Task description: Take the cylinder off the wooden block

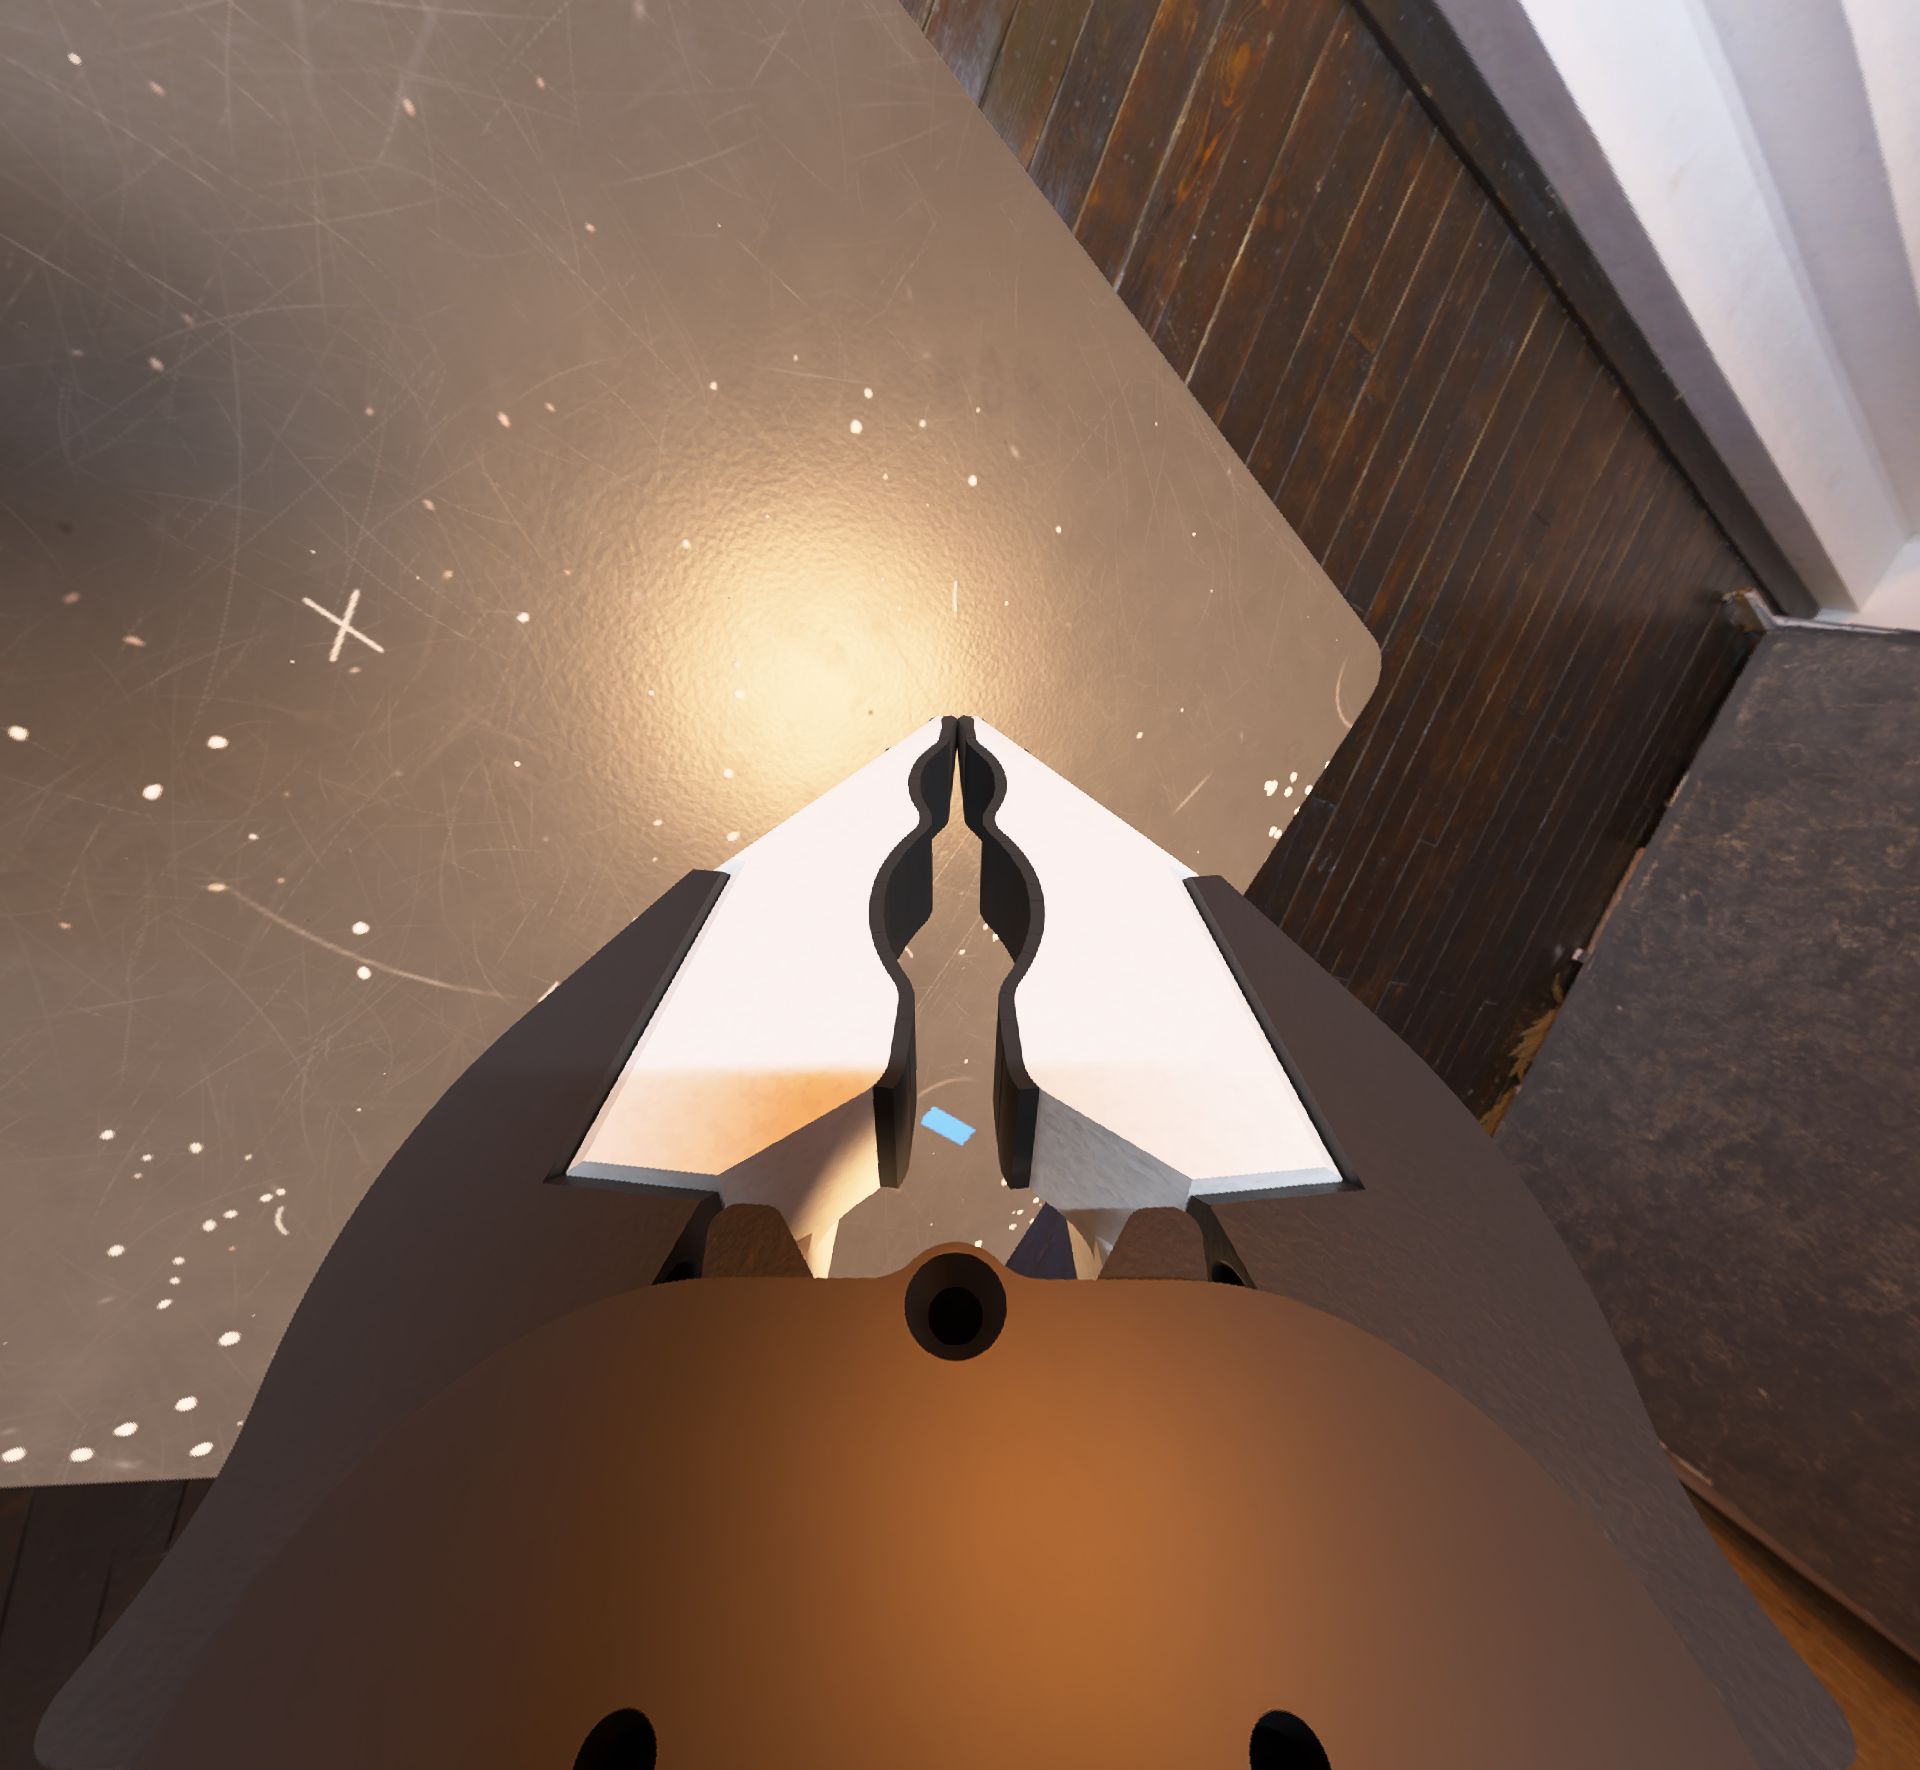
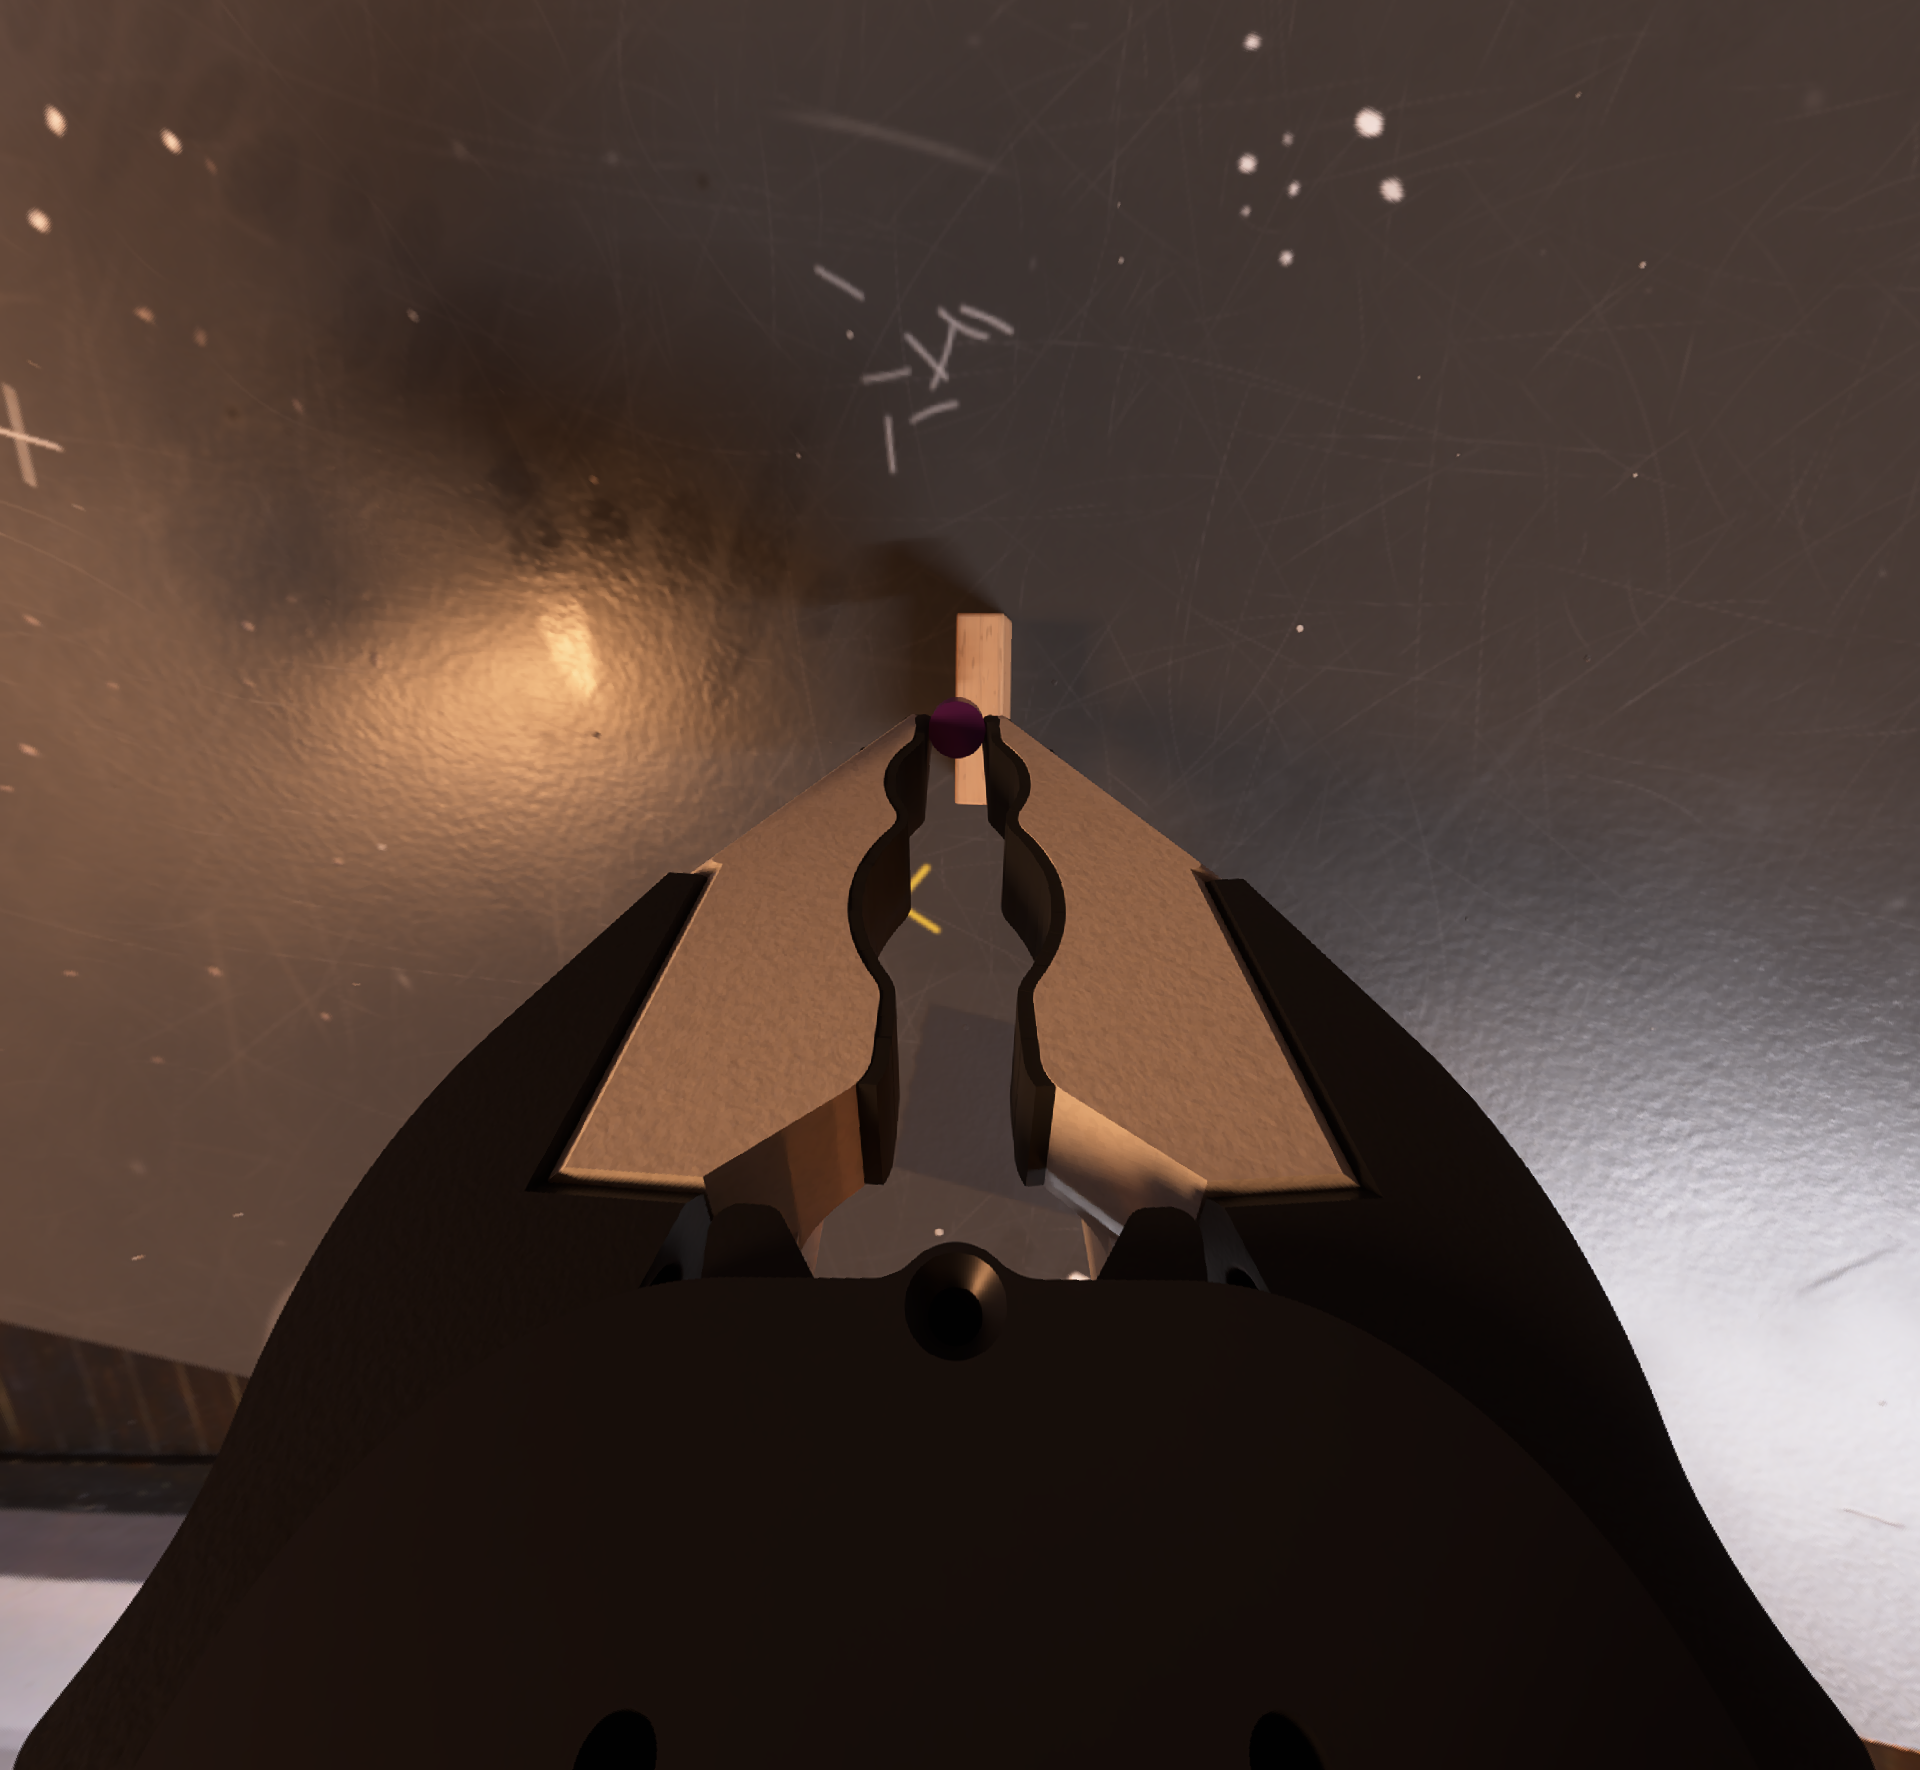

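In the right wrist view a small purple cylinder [image 2: 954, 728] sits between the tips of my right gripper [image 2: 954, 731], which is shut on it. Right below it a light wooden block [image 2: 983, 671] lies on the scratched grey table [image 2: 1351, 473]; its near end shows between the fingers. I cannot tell whether the cylinder touches the block. In the left wrist view my left gripper [image 1: 956, 728] is shut and empty above the table [image 1: 468, 370]. The cylinder and block are not in that view.
In the left wrist view the table's right edge and rounded corner [image 1: 1361, 660] lie close to the gripper, with dark wooden floor [image 1: 1403, 421] beyond and a white wall [image 1: 1714, 110]. A small blue mark [image 1: 948, 1126] shows on the table between the left fingers.
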